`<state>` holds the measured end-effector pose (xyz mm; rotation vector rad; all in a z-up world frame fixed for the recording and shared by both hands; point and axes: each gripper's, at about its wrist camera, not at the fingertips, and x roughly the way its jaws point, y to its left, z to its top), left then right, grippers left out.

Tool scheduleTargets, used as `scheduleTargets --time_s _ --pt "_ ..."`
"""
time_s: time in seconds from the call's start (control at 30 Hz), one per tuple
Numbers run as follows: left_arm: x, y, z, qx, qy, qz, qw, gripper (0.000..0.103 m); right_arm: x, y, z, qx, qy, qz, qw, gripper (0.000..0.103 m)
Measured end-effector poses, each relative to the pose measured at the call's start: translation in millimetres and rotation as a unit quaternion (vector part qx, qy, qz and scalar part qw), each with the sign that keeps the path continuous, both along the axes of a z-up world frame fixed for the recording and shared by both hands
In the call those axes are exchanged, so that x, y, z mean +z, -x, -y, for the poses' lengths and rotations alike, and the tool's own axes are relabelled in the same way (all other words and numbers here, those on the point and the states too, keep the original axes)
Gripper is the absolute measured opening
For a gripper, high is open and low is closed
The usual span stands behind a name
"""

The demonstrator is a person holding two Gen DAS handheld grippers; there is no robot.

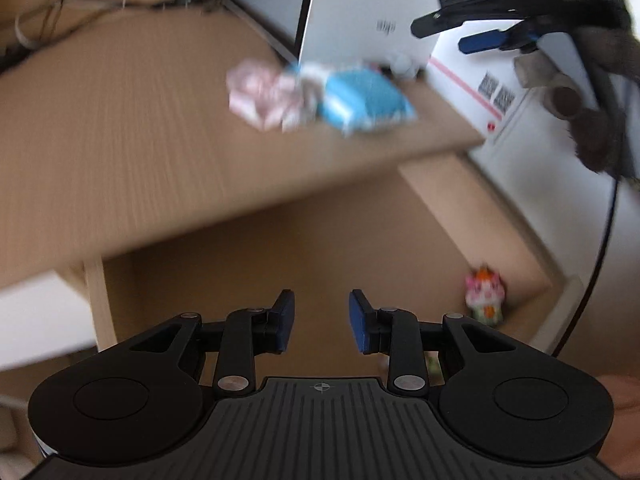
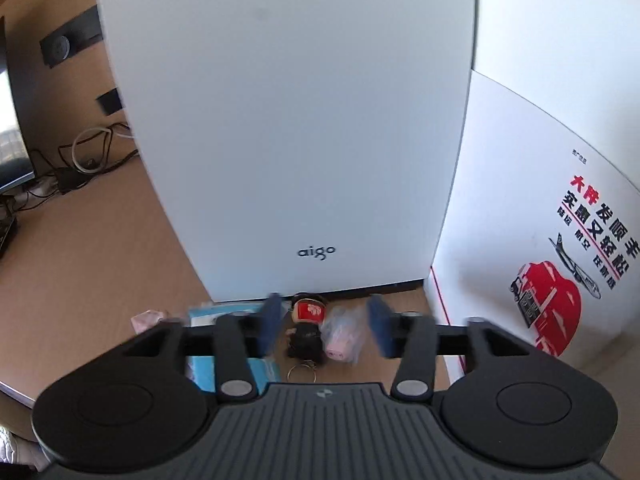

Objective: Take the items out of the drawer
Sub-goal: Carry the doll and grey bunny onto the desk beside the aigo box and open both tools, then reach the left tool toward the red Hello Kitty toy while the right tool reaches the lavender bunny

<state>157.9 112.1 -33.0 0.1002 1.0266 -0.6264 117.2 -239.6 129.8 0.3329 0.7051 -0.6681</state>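
Drawer (image 1: 460,200) gapes below desk edge (image 1: 280,184); left gripper (image 1: 322,320) and right gripper (image 2: 324,324) spread, both empty

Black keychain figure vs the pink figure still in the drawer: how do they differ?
The keychain figure is black with a red face patch; the pink figure is pink, white and orange. The keychain figure is out on the desk, in front of the white aigo case, a metal ring at its near end; the pink figure stands upright in a corner of the open drawer. Both are small toy figures, neither gripped.
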Motion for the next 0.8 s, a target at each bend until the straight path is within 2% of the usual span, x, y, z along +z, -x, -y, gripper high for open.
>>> scheduleTargets --time_s 0.17,0.33,0.5,0.6,0.7,0.8 --pt "-18.3 3.6 2.5 -0.021 -0.012 -0.048 0.9986 0.033 -35.6 19.8 -39.9 0.035 -0.043 -0.055 0.997 0.065" --pt "-34.0 -1.8 13.9 -0.035 -0.008 -0.106 0.9937 0.033 -64.1 56.9 -67.2 0.034 -0.086 -0.103 0.990 0.066" --pt "-41.8 -5.5 32.7 -0.058 -0.007 -0.143 0.9879 0.033 -61.1 87.8 -72.2 0.009 -0.103 -0.105 0.989 0.072" --pt "-48.3 -11.3 41.5 -0.049 0.004 -0.178 0.9829 0.033 -53.0 100.4 -70.9 -0.008 -0.106 -0.096 0.990 0.076" --pt "-59.3 -20.0 49.6 -0.034 0.012 -0.223 0.9742 0.033 -50.2 103.7 -70.7 -0.021 -0.096 -0.096 0.990 0.081" --pt "-62.9 -24.2 52.4 -0.032 -0.003 -0.221 0.9748 0.033 -49.0 108.3 -71.8 -0.026 -0.096 -0.097 0.990 0.081"
